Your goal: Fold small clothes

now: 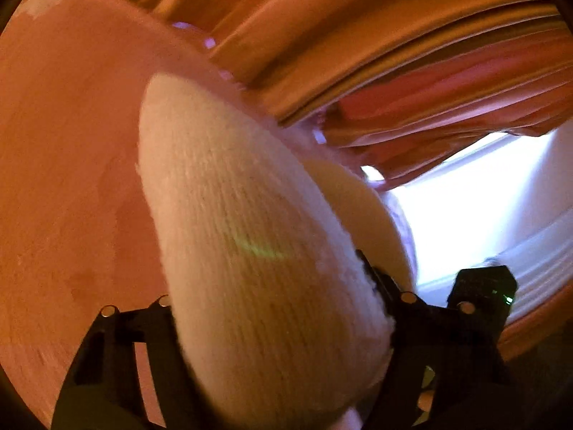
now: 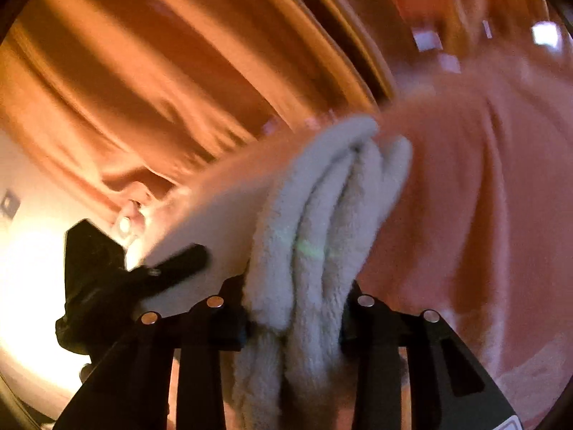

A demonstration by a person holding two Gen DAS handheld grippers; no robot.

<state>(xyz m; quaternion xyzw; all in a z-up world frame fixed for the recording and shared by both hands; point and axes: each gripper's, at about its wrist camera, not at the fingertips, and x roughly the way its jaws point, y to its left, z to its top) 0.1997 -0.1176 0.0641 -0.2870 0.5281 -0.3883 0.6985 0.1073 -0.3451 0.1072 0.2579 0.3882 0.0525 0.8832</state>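
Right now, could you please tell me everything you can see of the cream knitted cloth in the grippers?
The cream cloth is a soft knit, ribbed on one face and fluffy where it bunches. The left gripper has it between its fingers, spread in a broad, smooth lobe. In the right gripper it is gathered into several thick folds, pinched between the fingers. It hangs lifted above the pink bed cover. Motion blur hides its edges and overall shape.

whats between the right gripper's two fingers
A bunched cream knit cloth, pinched between the right gripper's fingers, shown in the right wrist view.
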